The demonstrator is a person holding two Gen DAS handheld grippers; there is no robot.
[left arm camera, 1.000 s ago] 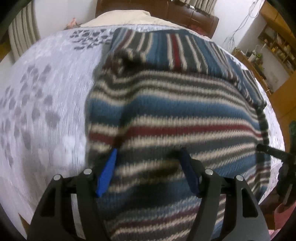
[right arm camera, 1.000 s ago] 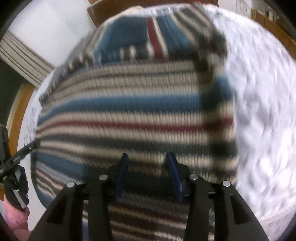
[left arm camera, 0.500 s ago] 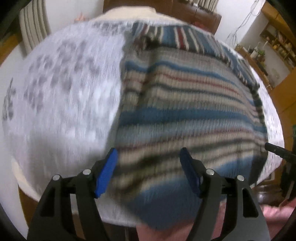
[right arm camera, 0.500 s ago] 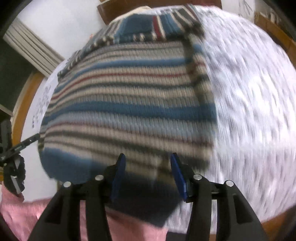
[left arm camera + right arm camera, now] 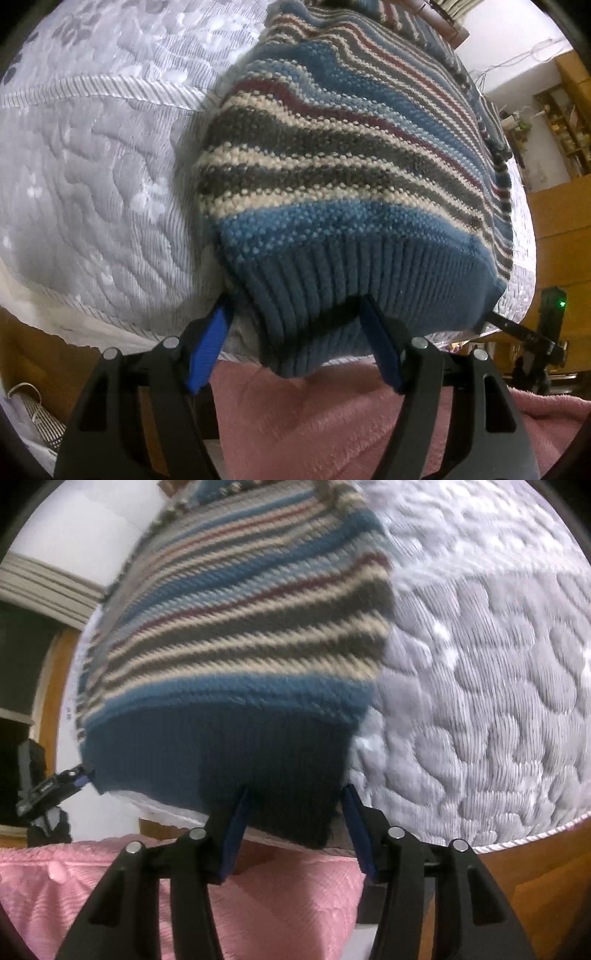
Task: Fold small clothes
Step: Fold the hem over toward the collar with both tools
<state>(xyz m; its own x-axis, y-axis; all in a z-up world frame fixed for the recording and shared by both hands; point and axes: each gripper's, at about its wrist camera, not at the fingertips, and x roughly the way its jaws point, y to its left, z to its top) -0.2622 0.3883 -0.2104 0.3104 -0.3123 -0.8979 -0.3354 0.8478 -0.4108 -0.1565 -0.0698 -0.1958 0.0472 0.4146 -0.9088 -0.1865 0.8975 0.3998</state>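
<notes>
Left wrist view. Mattress (image 5: 110,155), white quilted, fills the left side; its near edge shows piping with a wooden frame below. Sweater (image 5: 351,155), striped knit in blue, grey, cream and maroon, lies on the mattress right of centre, stretching away toward the top. Its ribbed blue hem (image 5: 332,295) hangs over the near mattress edge. Left gripper (image 5: 295,347): jaws spread wide, blue pads either side of the hem's drooping fold. The left pad sits at the fold's edge, the right pad just beside it; neither is seen pressing the cloth, so no pinch. Pink cloth (image 5: 351,417) lies below, between the fingers. At the far right edge, the right gripper's tip (image 5: 517,328) meets the hem's right corner; a green light glows above it. Wooden shelves sit at upper right.

Right wrist view. At far left, the left gripper's tip (image 5: 55,782) touches the hem's left corner. Sweater (image 5: 251,620) occupies the centre-left, somewhat blurred; its dark hem (image 5: 258,760) overhangs the mattress edge. Right gripper (image 5: 295,827): jaws apart, the hem's right end hanging between the blue pads, a gap visible beside the right pad; cloth not clamped. Pink cloth (image 5: 184,886) is below. Mattress (image 5: 480,664) fills the right side, bare.
</notes>
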